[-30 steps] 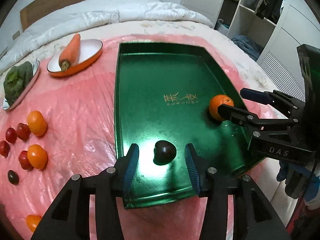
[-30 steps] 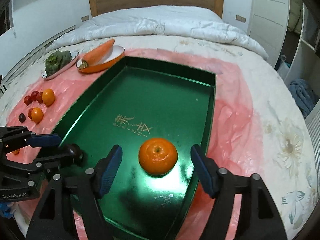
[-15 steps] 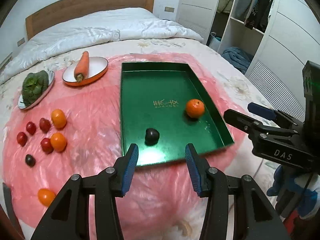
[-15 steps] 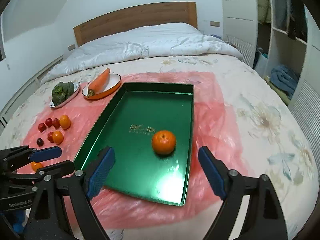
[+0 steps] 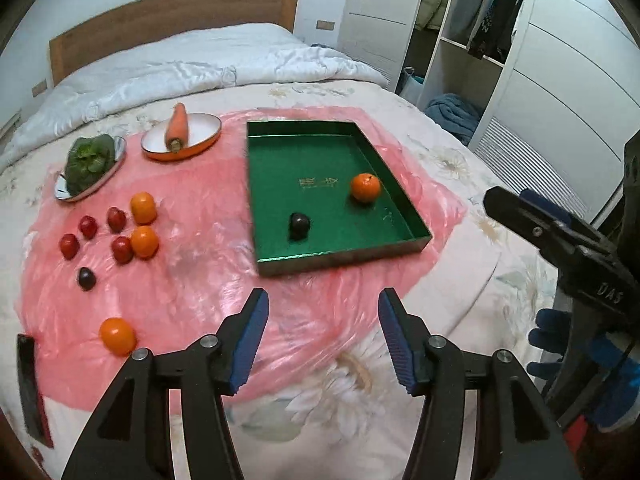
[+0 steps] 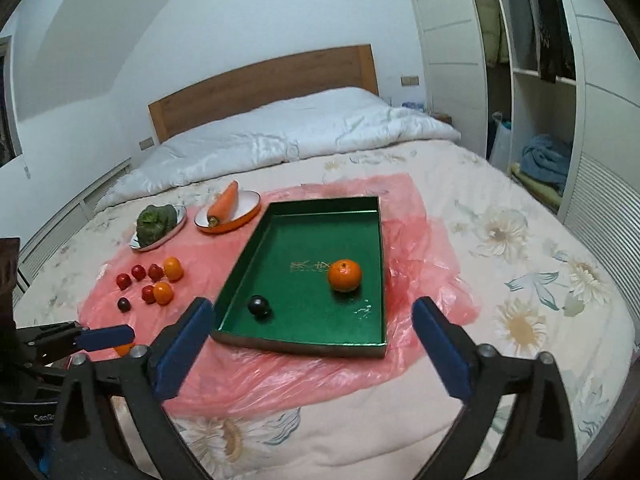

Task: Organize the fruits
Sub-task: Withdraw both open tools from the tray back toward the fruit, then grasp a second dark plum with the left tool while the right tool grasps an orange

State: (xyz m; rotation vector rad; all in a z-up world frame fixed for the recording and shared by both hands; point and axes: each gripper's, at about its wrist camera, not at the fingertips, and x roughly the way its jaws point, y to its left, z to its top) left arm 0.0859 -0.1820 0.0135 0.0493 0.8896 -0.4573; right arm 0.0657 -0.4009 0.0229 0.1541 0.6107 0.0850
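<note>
Your left gripper (image 5: 322,336) is spread wide with nothing between its blue pads, hanging above the pink plastic sheet (image 5: 208,248) on the near side of the green tray (image 5: 404,204). Your right gripper (image 6: 312,344) is spread just as wide and empty too, held off the tray's near edge.

Taking the tray as your landmark: it lies flat on the pink sheet over the flowered bedspread (image 6: 520,280). Inside it, an orange (image 5: 365,187) sits toward the right wall, just beside the gold lettering on the tray floor. A dark plum (image 5: 299,225) rests inside as well, nearer the left wall and the near edge, well apart from the orange.

Left of the tray, out on the pink sheet, you have the loose fruit: two small orange fruits (image 5: 143,208) close together, four red cherry tomatoes (image 5: 88,227) clustered beside them, and one dark small fruit (image 5: 86,278) a little nearer to you. One more small orange fruit (image 5: 117,336) lies alone, nearest you on that side.

Beyond the tray's far left corner stands an orange-rimmed dish (image 5: 200,144) with a carrot (image 5: 177,126) lying across it. Left of that, a metal plate (image 5: 68,196) holds leafy greens (image 5: 90,158).
</note>
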